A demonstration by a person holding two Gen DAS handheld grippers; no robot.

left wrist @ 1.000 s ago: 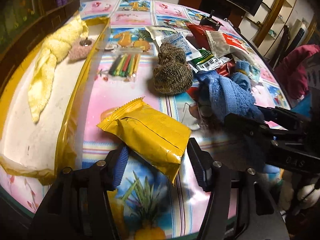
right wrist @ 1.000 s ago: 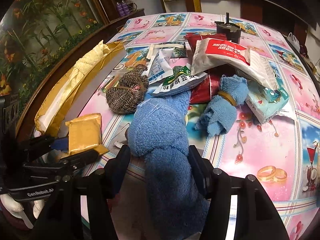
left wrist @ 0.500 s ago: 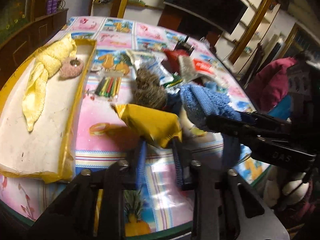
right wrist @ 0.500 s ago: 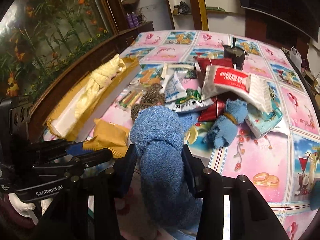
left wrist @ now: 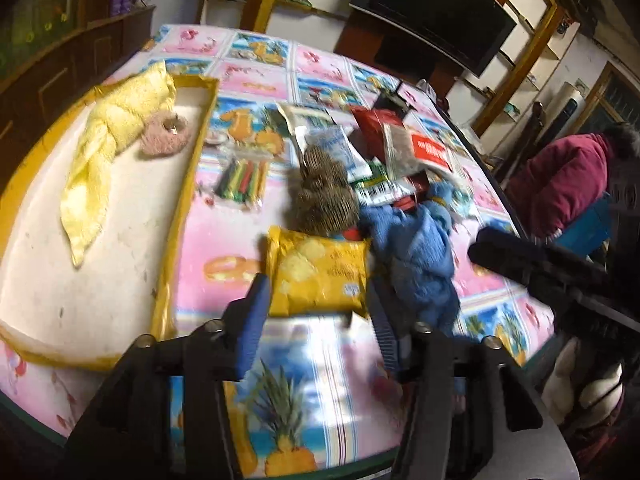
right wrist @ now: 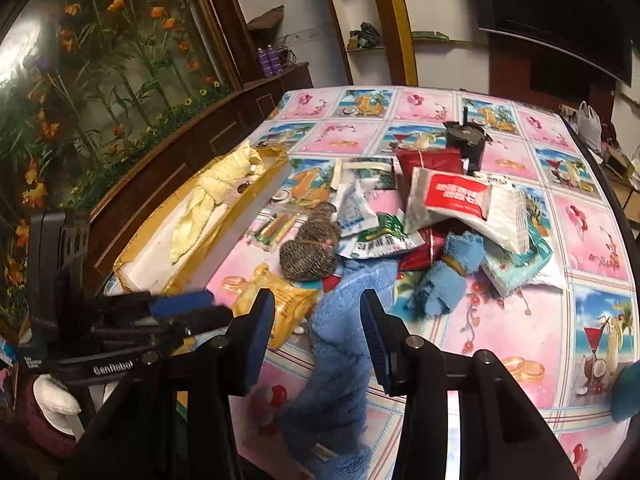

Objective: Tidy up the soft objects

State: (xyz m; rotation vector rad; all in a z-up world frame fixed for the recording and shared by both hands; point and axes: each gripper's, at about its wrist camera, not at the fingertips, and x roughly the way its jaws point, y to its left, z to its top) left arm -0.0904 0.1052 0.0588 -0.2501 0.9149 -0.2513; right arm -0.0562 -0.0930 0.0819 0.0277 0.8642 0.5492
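A yellow snack packet (left wrist: 318, 278) lies on the tablecloth between the open fingers of my left gripper (left wrist: 316, 326); it also shows in the right wrist view (right wrist: 276, 304). A large blue towel (right wrist: 340, 344) lies loose between the open fingers of my right gripper (right wrist: 318, 338); it also shows in the left wrist view (left wrist: 420, 256). A yellow tray (left wrist: 188, 184) on the left holds a yellow cloth (left wrist: 104, 144) and a pink fluffy item (left wrist: 164, 140). A brown knitted item (left wrist: 324, 196) and a small banded blue cloth (right wrist: 448, 276) lie mid-table.
Snack bags and a tissue pack (right wrist: 460, 208) are piled behind the towels. A pack of coloured pens (left wrist: 242, 178) lies beside the tray. A dark cup (right wrist: 466, 140) stands at the back. The table's front edge is just under both grippers.
Both grippers opened: the left let go of the yellow packet, the right let go of the blue towel, which slumped onto the table. Both pulled back a little.
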